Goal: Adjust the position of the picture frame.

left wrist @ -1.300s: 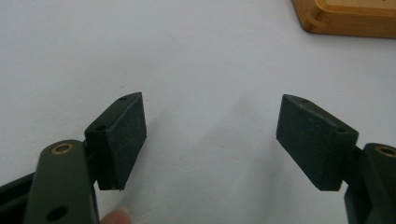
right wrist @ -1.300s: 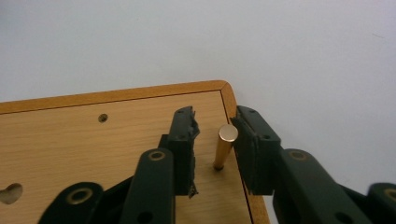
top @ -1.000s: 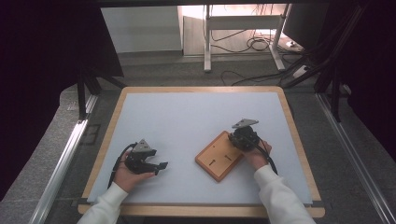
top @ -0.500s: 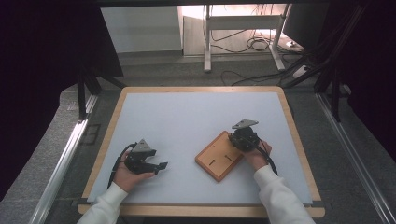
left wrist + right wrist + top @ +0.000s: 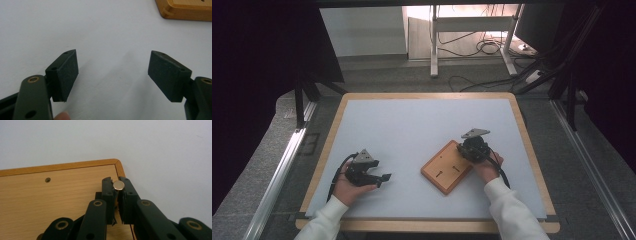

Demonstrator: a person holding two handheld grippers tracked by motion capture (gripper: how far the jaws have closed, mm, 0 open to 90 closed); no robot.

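1. while the right hand-held gripper (image 5: 118, 192) stands over the near-right corner of the wooden board (image 5: 447, 166), its jaws are pinched tight on a small metal pin (image 5: 118, 185), whose round flat head shows just above the pad tops.
2. the pin is held upright, shaft hidden between the pads, which looks like the way to carry it straight down toward the board; whether its tip already touches the wood i cannot tell.
3. the board lies flat on the white desk (image 5: 412, 130), turned at an angle, to the right of centre and near the person's edge; a small dark hole (image 5: 47, 179) shows in its face in the right gripper view, a likely seat for such a pin.
4. the left hand-held gripper (image 5: 112, 72) rests low over the bare desk with its jaws spread wide and nothing between them; a corner of the board shows well ahead of it.
5. my guess is the left one is parked out of the way, free to steady the board if the pin needs pressing.
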